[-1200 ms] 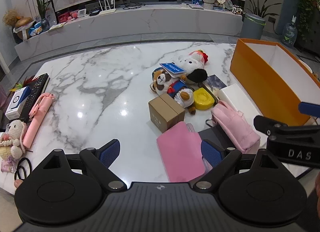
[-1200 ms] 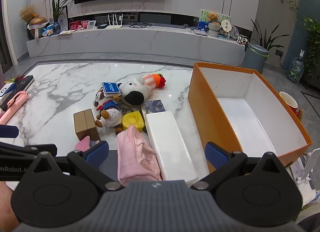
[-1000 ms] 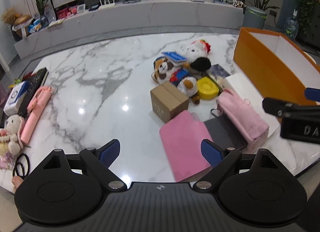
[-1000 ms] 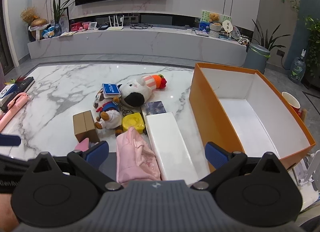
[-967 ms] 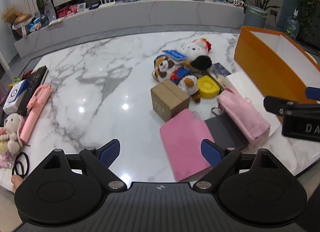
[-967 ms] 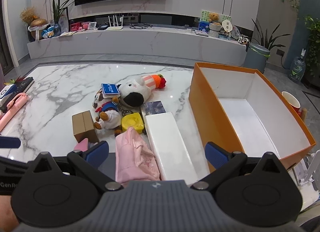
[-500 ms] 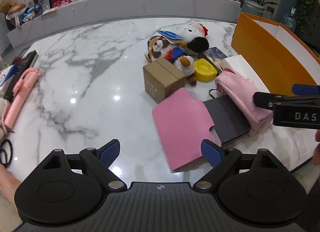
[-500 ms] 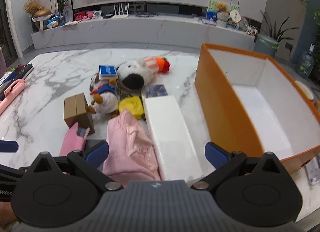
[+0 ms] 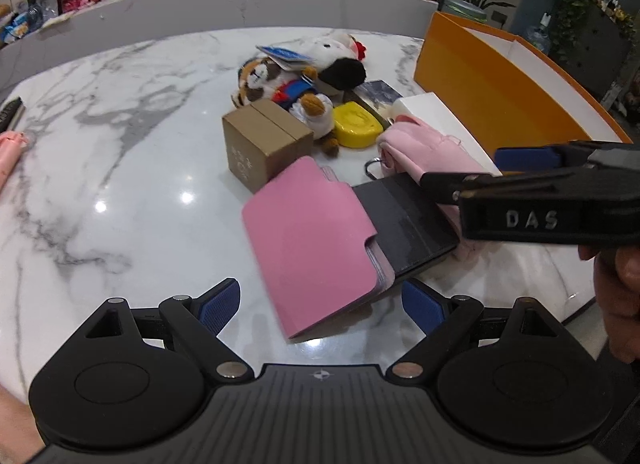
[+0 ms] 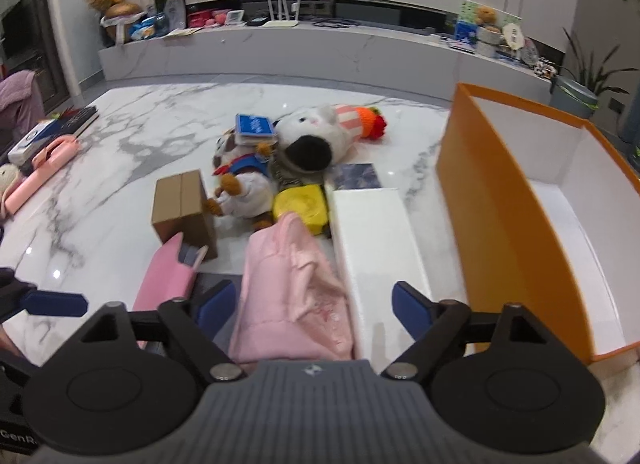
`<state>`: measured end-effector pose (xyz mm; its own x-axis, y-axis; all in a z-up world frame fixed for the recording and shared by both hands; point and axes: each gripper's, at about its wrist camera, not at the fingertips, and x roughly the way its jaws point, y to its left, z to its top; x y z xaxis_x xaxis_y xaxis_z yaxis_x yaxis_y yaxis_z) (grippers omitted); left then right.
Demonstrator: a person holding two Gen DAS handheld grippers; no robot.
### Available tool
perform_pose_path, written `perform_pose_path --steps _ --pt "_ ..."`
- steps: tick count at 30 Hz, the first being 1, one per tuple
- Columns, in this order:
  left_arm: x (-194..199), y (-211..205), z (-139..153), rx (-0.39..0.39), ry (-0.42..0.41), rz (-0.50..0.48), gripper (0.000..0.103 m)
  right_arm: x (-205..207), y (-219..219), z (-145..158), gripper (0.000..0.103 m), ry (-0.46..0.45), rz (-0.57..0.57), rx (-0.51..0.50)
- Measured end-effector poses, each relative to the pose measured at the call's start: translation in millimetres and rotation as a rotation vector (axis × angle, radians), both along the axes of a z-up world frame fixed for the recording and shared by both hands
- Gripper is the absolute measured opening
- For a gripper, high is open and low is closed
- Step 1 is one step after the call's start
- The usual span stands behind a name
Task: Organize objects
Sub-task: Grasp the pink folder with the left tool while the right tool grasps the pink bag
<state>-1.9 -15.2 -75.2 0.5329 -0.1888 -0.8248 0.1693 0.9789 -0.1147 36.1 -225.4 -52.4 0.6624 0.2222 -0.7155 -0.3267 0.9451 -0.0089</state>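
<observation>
A pile of objects lies mid-table: a pink notebook [image 9: 308, 240] over a black book [image 9: 404, 220], a pink pouch [image 10: 294, 288], a brown cardboard box [image 9: 264, 140], a yellow case [image 9: 356, 130], a white box [image 10: 376, 232] and plush toys [image 10: 308, 136]. An open orange box [image 10: 492, 208] stands at the right. My left gripper [image 9: 320, 306] is open, its jaws wide on either side of the pink notebook's near edge. My right gripper [image 10: 310, 306] is open, its jaws on either side of the pink pouch's near end.
A pink phone-like object [image 10: 40, 174], a remote and small boxes lie along the table's left edge. The marble table [image 9: 120, 144] is bare at the left of the pile. A long white console [image 10: 320, 44] with clutter runs behind.
Both grippers have moved forward and down toward the pile. The notebook and the pouch now sit between their open jaws. Nothing on the table has moved.
</observation>
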Motion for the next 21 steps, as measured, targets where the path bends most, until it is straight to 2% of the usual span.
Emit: perform_pose_path --steps 7,13,18,21 --pt "4.3 0.1 -5.8 -0.028 -0.035 -0.005 0.103 -2.1 8.4 -14.8 0.055 0.047 0.058 -0.006" --pt "15.4 -8.5 -12.0 -0.03 -0.066 -0.016 0.103 -3.0 9.5 -14.8 0.055 0.045 0.064 -0.011" --pt "17.7 -17.2 -14.3 -0.003 -0.102 -0.031 0.103 -0.7 8.4 -12.7 0.055 0.043 0.058 -0.014" --pt "18.1 -8.3 -14.6 -0.015 -0.082 -0.015 0.103 0.0 6.8 -12.3 0.054 0.056 0.056 -0.003"
